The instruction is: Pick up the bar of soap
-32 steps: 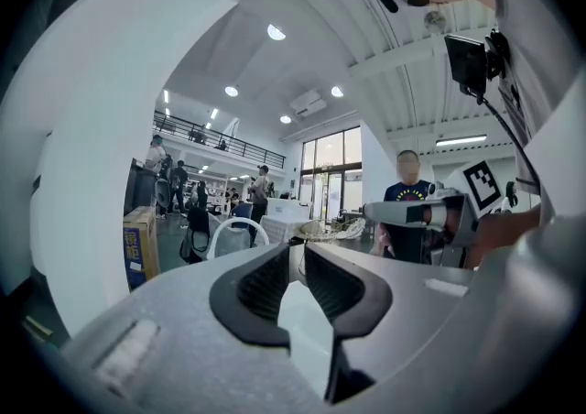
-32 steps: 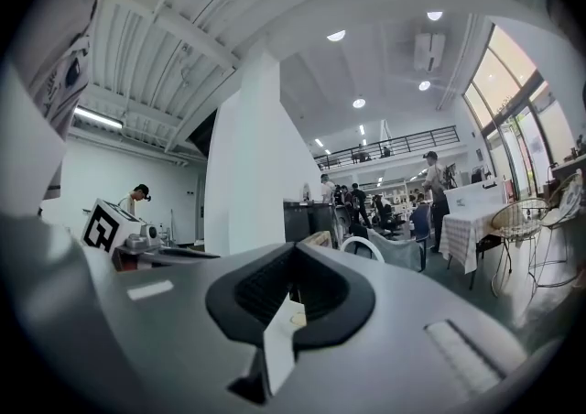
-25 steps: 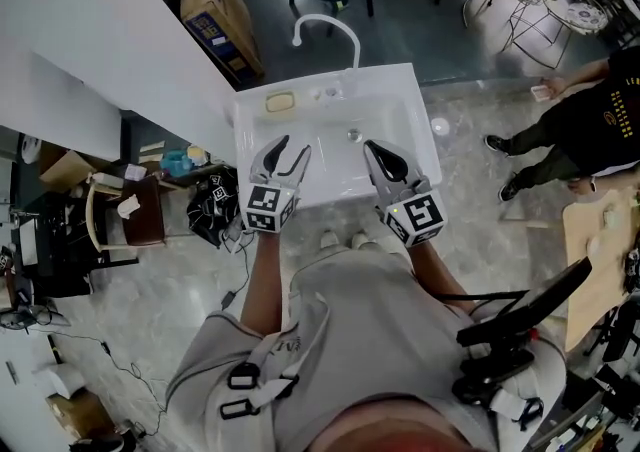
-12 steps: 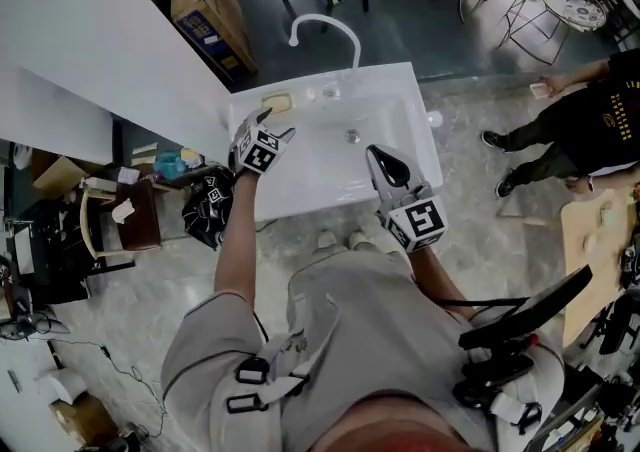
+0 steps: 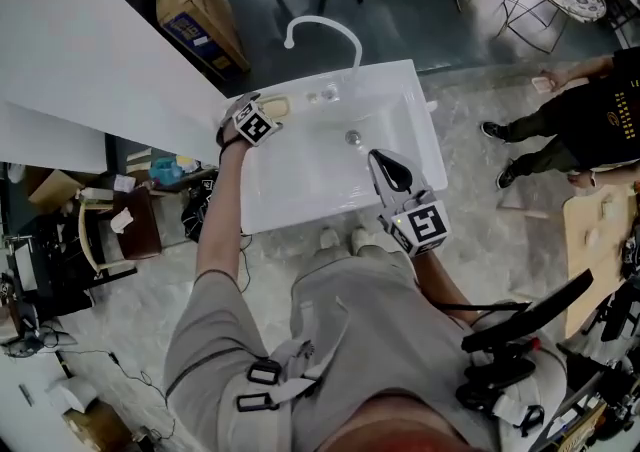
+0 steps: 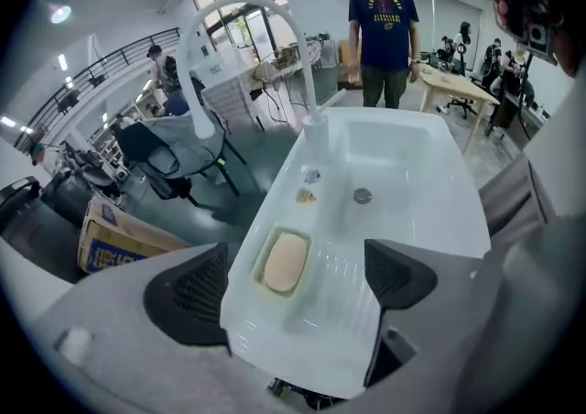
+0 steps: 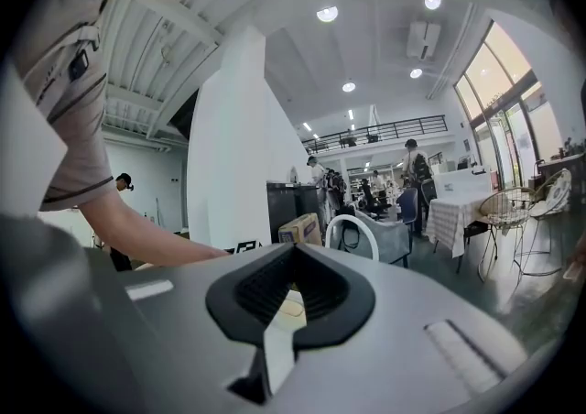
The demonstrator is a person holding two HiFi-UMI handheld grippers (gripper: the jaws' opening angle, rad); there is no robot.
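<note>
1. Over the last second the left gripper (image 5: 252, 116) had gone from the sink's near edge, around 7 o'clock, to its far-left corner at about 10 o'clock. The right gripper (image 5: 384, 164) had kept its place over the near edge at about 5 o'clock.
2. The bar of soap (image 6: 285, 261) lay flat in a shallow soap dish (image 6: 263, 280) on the ledge of the white sink (image 5: 300, 175). In the head view it sat at the basin's 10 o'clock corner (image 5: 278, 104).
3. The left gripper's (image 6: 295, 267) jaws were opening and already stood wide. The soap showed in the gap between them, but the pads touched neither it nor the dish.
4. The drain (image 6: 363, 195) sat in the basin floor, at about 1 o'clock from the soap in the left gripper view.
5. The curved white faucet (image 5: 322, 27) rose from the sink's back rim at 12 o'clock.
6. The right gripper's (image 7: 291, 267) jaws were drawn together, tips meeting, with nothing gripped.
7. A cardboard box (image 5: 193, 8) lay on the floor at 10 o'clock beyond the sink.
8. A bystander in a dark shirt (image 5: 592, 118) stood well apart at 3 o'clock.
</note>
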